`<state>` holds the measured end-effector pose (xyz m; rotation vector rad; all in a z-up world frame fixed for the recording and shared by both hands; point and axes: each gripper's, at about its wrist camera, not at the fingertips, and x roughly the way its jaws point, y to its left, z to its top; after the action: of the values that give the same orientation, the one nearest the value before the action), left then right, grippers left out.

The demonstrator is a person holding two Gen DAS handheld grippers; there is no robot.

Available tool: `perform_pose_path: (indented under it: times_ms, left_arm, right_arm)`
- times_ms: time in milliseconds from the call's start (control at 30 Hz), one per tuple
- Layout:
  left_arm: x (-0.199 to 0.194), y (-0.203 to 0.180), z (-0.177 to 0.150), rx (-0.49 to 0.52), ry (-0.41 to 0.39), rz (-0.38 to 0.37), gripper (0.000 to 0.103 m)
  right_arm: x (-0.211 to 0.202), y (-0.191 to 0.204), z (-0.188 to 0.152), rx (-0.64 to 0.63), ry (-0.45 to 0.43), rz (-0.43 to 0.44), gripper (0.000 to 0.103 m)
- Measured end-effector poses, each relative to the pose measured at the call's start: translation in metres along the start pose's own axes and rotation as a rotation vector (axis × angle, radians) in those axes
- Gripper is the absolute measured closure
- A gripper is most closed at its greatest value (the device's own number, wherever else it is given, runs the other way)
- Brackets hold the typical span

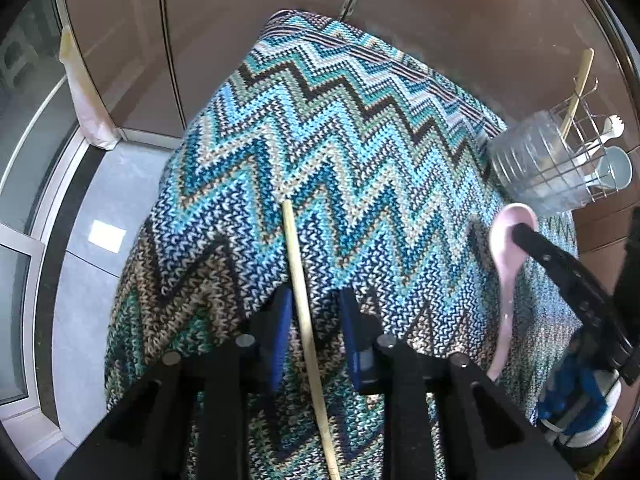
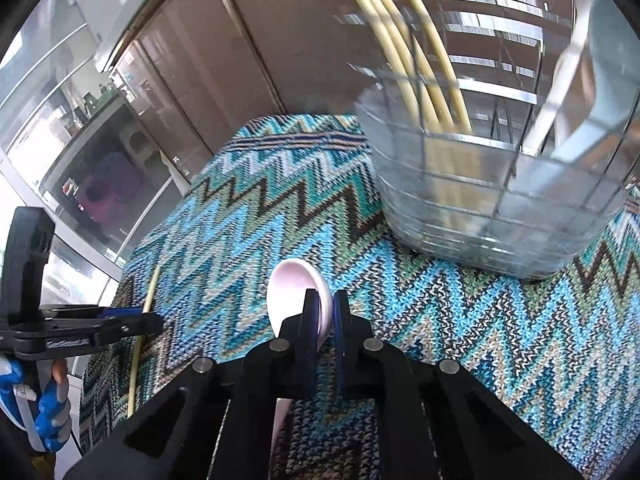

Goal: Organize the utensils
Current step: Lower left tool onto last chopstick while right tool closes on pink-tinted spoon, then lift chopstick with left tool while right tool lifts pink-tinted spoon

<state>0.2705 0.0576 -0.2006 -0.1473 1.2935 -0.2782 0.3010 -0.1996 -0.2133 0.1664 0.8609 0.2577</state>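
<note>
Standing in wire rack [image 2: 500, 184], chopsticks [image 2: 436, 92], right tool [image 2: 326, 312] clamping pink spoon [image 2: 296, 288], left tool [image 1: 314, 316] seemingly loose around chopstick [image 1: 298, 272].

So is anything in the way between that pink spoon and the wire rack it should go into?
Nothing visible. The right gripper is shut on the pink spoon, and only bare zigzag cloth lies between it and the wire rack. The rack already holds chopsticks, but its top looks open.

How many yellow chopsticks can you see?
4: one thin pale yellow wooden chopstick lies on the zigzag knitted cloth between the left gripper's fingers; three chopsticks stand in the wire basket. Others may be hidden.
</note>
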Motion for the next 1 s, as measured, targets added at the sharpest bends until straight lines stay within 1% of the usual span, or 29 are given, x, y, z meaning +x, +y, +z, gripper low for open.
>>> perform_pose_path:
  times_ms: [100, 233, 400, 600, 733, 1000]
  left_arm:
    - [0.0, 0.001, -0.001, -0.006, -0.006, 0.012, 0.085]
    - [-0.001, 0.003, 0.0, -0.024, -0.006, 0.019, 0.092]
    - [-0.002, 0.006, 0.0, -0.047, -0.011, 0.001, 0.096]
    - [-0.007, 0.009, -0.005, -0.066, -0.03, -0.034, 0.098]
    - [-0.015, 0.007, -0.01, -0.061, -0.05, -0.049, 0.098]
    - [-0.041, -0.001, -0.019, -0.051, -0.124, -0.067, 0.098]
  right_arm:
    - [-0.012, 0.005, -0.002, -0.02, -0.02, 0.002, 0.097]
    - [-0.023, 0.01, -0.011, -0.031, -0.021, -0.001, 0.097]
    - [-0.039, 0.008, -0.022, -0.024, -0.024, 0.001, 0.097]
    - [-0.056, 0.004, -0.032, -0.016, -0.041, 0.0, 0.097]
    - [-0.067, -0.001, -0.039, -0.003, -0.05, 0.004, 0.097]
    - [-0.092, -0.014, -0.054, 0.026, -0.087, 0.008, 0.097]
